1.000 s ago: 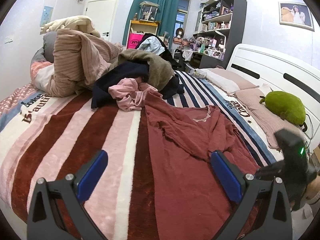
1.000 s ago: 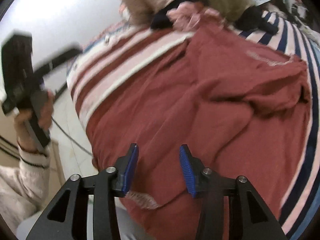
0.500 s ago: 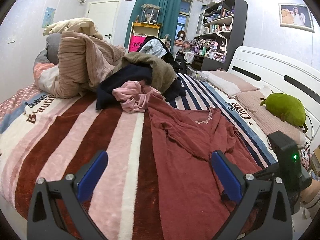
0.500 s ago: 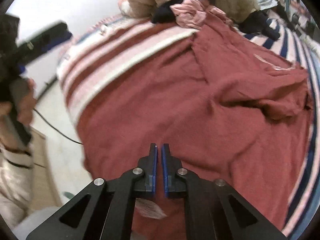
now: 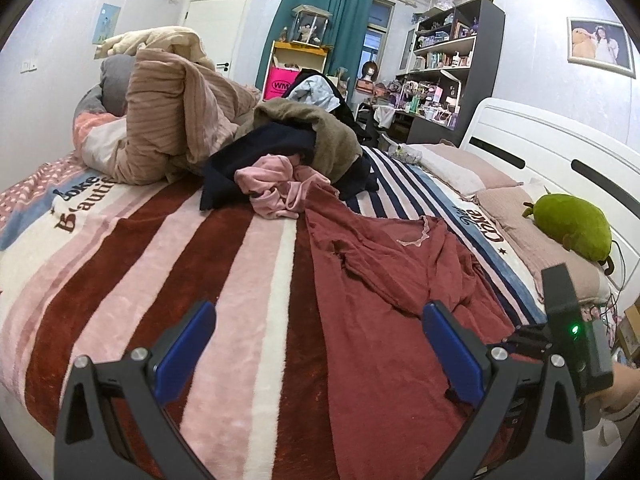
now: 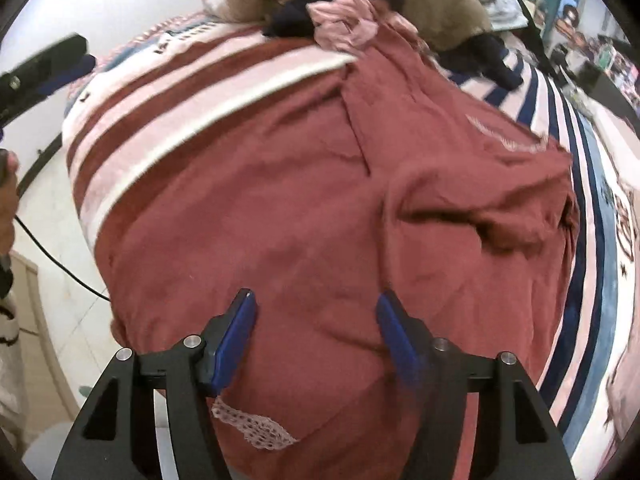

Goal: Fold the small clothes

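Note:
A dark red garment (image 5: 384, 280) with lace trim lies spread and wrinkled on the striped blanket (image 5: 160, 264); it fills the right wrist view (image 6: 320, 208). My left gripper (image 5: 320, 348) is open and empty, low over the blanket at the garment's left edge. My right gripper (image 6: 316, 332) is open and empty just above the garment's near hem, close to the lace edge (image 6: 256, 432). The right gripper body also shows at the right of the left wrist view (image 5: 568, 332).
A heap of clothes (image 5: 288, 160) and a rolled pink quilt (image 5: 176, 120) lie at the far end of the bed. A green plush toy (image 5: 572, 224) rests on the pillows by the white headboard (image 5: 560, 152). The bed's edge and floor (image 6: 52, 240) are at left.
My right gripper shut over the garment's hem half a second ago and has now opened again. The left gripper stayed open and shifted slightly.

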`<action>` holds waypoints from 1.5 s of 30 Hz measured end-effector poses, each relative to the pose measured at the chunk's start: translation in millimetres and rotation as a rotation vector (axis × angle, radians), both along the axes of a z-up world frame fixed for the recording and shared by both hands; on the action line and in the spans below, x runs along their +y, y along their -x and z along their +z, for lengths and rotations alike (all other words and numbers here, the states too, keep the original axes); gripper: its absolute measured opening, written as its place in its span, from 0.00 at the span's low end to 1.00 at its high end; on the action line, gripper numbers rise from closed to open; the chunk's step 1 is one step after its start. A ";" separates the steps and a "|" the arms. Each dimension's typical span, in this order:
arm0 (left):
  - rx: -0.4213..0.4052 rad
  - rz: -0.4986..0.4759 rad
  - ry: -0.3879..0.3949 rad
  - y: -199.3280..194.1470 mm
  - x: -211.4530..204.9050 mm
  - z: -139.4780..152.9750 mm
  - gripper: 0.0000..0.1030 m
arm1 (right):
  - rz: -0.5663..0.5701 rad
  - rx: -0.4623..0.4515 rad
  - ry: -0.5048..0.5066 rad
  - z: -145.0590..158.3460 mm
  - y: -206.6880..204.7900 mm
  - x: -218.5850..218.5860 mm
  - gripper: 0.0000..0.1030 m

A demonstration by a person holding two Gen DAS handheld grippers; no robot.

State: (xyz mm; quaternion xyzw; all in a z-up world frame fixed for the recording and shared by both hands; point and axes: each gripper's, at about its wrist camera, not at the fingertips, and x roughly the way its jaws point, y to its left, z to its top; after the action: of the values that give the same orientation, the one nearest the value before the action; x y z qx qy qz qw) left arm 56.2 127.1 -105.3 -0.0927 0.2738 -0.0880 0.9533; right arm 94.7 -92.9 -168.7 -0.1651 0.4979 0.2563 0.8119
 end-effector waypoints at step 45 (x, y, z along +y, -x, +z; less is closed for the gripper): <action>-0.034 -0.042 0.087 1.9 11.0 -3.7 0.99 | -0.238 -0.028 -0.009 6.6 -5.2 -30.7 0.05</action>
State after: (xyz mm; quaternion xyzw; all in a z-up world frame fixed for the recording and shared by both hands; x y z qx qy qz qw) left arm 54.3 138.1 -108.9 -0.1269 0.2553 -0.1216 0.9508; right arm 99.9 -123.6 -162.0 -0.1046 0.5015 0.1581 0.8442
